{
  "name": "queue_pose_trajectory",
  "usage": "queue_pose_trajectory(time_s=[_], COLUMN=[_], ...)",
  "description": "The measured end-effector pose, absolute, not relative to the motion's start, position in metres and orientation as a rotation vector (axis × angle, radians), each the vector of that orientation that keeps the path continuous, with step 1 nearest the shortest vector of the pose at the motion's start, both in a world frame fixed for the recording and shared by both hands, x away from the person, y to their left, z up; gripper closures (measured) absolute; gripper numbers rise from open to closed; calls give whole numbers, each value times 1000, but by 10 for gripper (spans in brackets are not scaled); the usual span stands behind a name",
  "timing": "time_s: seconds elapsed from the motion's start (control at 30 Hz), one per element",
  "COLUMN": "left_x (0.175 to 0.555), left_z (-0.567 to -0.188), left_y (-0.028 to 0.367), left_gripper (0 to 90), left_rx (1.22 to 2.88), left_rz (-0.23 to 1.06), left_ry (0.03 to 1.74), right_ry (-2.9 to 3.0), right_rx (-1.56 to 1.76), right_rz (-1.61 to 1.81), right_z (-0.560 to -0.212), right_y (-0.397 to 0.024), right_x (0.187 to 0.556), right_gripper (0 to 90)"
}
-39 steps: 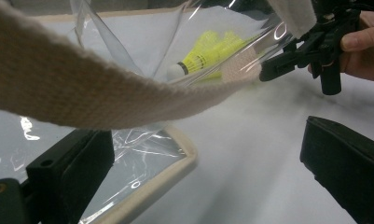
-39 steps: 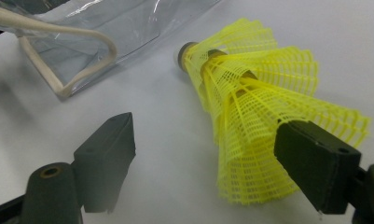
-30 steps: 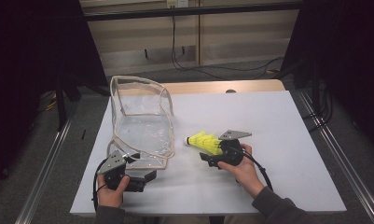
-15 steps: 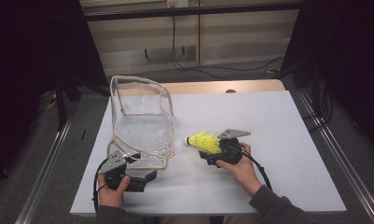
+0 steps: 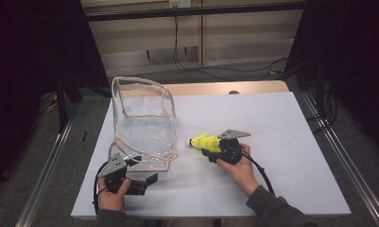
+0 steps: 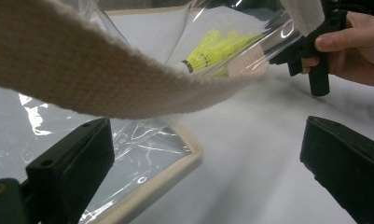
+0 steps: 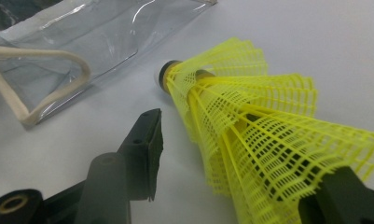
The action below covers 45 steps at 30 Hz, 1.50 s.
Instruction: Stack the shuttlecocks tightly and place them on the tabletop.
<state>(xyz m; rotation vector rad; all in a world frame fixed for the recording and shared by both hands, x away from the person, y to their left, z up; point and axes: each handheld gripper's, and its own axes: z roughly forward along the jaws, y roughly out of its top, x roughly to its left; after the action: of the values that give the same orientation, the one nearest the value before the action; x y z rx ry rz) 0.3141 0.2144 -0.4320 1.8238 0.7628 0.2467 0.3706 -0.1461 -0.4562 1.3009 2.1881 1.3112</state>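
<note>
I'm working over a white table (image 5: 281,142). The biggest thing on it is a clear plastic bag (image 5: 144,125) with beige cloth trim, standing at about ten o'clock from the table's middle, its mouth toward me. My left gripper (image 5: 147,180) sits at seven o'clock, just beside the bag's near rim; its jaws are spread wide with nothing between them, and in the left gripper view the beige strap (image 6: 105,70) hangs across above them. My right gripper (image 5: 210,152) is near the middle, at the bag's three o'clock. In the right gripper view a yellow shuttlecock (image 7: 250,135) lies between its jaws, skirt on the far jaw, while the near jaw stands apart from it, so I can't tell whether it's truly pinched. The cork points at the bag.

I judge the bag as the weak point: it's floppy and not yet held, so pushing the shuttlecock at its mouth could fold the wall or slide the bag away. A loose hold could also let the shuttlecock roll out, and squeezing harder could crush the mesh skirt.

I can read no brand, label or writing anywhere.
</note>
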Motion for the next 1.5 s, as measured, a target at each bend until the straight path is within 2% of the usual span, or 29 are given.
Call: queue_pose_trajectory(time_s=[0.2,0.33,0.47,0.67,0.83,1.5], left_x=[313,313,313,313,312,310], left_z=[-432,-432,-432,-432,-431,-431], left_y=[216,216,217,218,217,219], left_gripper=[29,28,28,28,28,28], left_rx=[1828,1830,1828,1828,1826,1830], left_rz=[251,250,252,256,257,261], left_ry=[766,765,764,764,768,769], right_ry=[2175,2160,2135,2123,2144,2224], right_rx=[1296,1290,1302,1296,1257,1150], right_rz=[1297,1272,1255,1218,1199,1255], right_z=[-457,-458,-458,-459,-458,-449], right_y=[-141,-138,-136,-135,-136,-139], right_x=[372,374,376,378,379,377], right_gripper=[493,550,558,652,771,794])
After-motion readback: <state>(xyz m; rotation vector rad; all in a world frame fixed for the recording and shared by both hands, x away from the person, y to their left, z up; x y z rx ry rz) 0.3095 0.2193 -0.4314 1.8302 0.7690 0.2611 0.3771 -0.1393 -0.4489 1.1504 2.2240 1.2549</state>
